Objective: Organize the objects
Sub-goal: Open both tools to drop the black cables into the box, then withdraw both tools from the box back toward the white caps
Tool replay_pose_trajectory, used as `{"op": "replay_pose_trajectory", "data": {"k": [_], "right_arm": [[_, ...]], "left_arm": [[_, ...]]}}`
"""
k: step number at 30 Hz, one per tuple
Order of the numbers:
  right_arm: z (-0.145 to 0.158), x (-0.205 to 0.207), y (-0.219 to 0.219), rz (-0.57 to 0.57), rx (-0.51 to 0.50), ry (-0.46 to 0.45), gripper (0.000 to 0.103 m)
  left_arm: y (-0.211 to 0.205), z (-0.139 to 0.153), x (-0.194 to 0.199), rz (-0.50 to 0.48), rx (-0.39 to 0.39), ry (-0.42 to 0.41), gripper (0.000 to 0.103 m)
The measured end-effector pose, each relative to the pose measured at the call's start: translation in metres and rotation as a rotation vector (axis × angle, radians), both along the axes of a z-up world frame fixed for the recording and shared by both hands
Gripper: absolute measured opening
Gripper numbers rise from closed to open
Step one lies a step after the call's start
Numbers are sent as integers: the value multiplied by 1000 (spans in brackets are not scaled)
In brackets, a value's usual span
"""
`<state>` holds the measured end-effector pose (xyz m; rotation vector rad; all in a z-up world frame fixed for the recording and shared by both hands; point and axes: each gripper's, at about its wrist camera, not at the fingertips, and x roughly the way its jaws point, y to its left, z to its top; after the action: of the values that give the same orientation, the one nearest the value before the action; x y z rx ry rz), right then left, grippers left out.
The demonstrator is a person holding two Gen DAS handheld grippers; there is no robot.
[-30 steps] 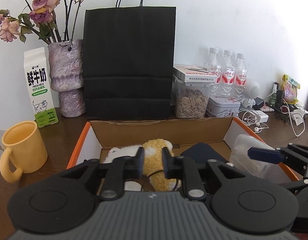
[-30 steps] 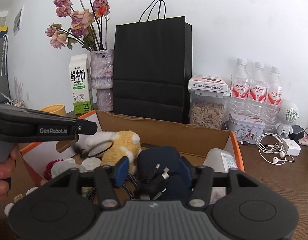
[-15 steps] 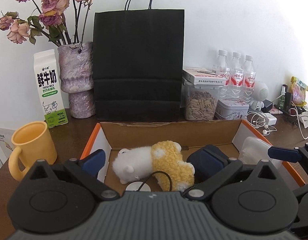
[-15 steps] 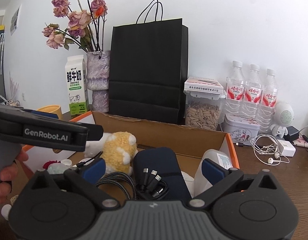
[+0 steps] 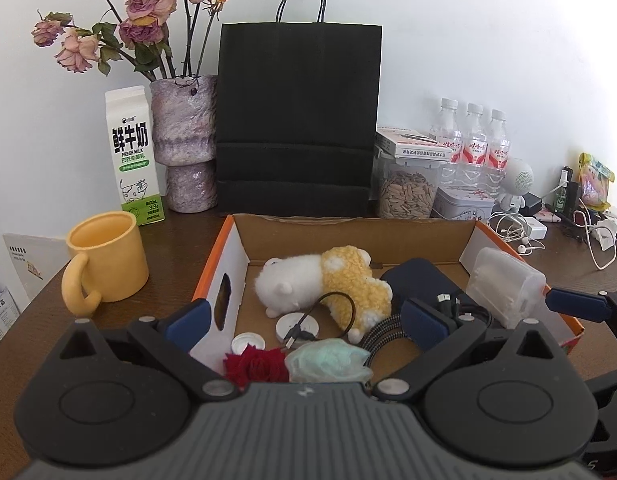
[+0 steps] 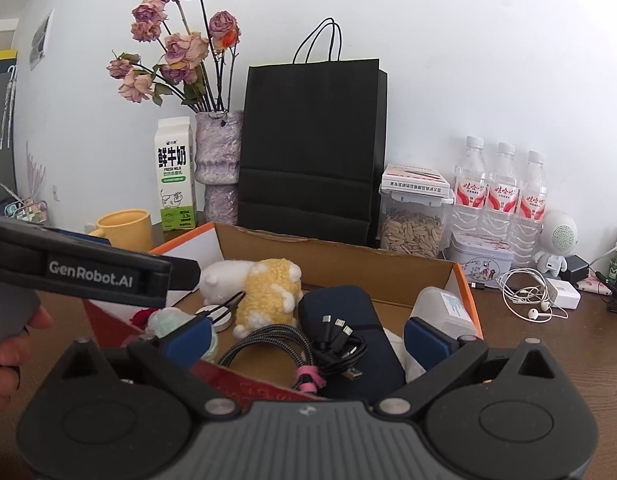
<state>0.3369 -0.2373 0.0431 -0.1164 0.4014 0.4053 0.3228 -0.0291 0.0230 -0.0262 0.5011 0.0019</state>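
Note:
An open cardboard box (image 5: 348, 236) (image 6: 332, 258) with orange sides holds a white and yellow plush toy (image 5: 328, 282) (image 6: 264, 290), a dark blue pouch (image 5: 422, 284) (image 6: 348, 320), bundled black cables (image 6: 332, 344), a clear plastic container (image 5: 504, 286) (image 6: 440, 310), a red rose (image 5: 254, 364), a pale green puff (image 5: 328, 360) and white round discs (image 5: 296, 326). My left gripper (image 5: 306, 320) is open and empty above the box's near side. My right gripper (image 6: 306, 334) is open and empty above the cables and pouch.
A yellow mug (image 5: 104, 258) stands left of the box. Behind it stand a milk carton (image 5: 132, 156), a vase of dried roses (image 5: 184, 144), a black paper bag (image 5: 298, 120), a seed jar (image 5: 408, 192), water bottles (image 5: 474, 144) and a tin (image 5: 462, 204). Earphones and chargers (image 5: 520, 234) lie at right.
Both grippers went from nearly shut to wide open. Both have pulled back and up from the box, so more of its contents show.

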Motion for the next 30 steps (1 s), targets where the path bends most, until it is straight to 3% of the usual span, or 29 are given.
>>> {"op": "replay_pose_trajectory", "data": {"k": [15, 30], "right_arm": [[-16, -81, 6, 25, 2, 103, 103], [-38, -101, 11, 19, -28, 189, 103]], "left_arm": [[31, -10, -82, 52, 19, 85, 103], [62, -50, -115, 114, 29, 212, 103]]}}
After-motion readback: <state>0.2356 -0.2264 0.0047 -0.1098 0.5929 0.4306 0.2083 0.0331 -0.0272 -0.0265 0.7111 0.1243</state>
